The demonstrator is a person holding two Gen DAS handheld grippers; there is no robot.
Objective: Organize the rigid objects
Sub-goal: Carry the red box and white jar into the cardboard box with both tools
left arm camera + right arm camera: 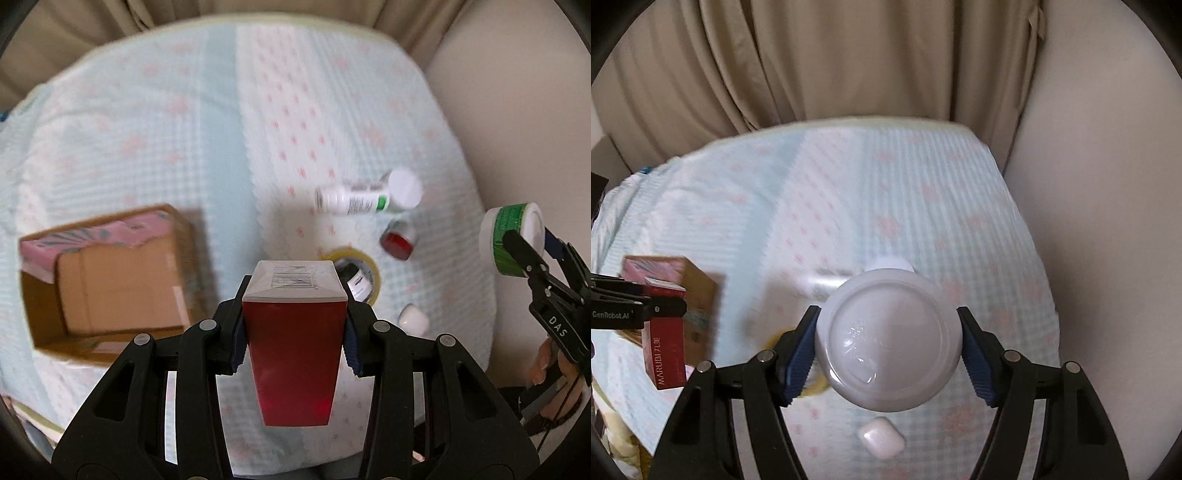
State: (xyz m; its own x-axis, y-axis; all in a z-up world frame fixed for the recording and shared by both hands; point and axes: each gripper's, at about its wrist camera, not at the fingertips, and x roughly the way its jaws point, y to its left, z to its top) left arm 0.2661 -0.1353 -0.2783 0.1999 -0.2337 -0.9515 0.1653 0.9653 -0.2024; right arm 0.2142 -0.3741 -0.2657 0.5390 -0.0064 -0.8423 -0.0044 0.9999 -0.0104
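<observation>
My left gripper [295, 314] is shut on a tall dark-red carton [295, 362] with a barcode on its pale top, held above the bed. The same carton [663, 354], printed MARUBI, shows at the left of the right wrist view. My right gripper [888, 343] is shut on a round white jar [888, 332]; both blue pads [799, 350] press its sides. From the left wrist view that jar [513, 229] carries a green label. An open cardboard box [110, 280] with a pink packet inside lies on the cloth to the left.
On the pale blue checked cloth [184, 129] lie a white bottle [362, 199] on its side, a small red jar [399, 240], a yellow tape roll [373, 266] around a dark jar, and a white earbud case [881, 437]. Beige curtain and wall stand behind and right.
</observation>
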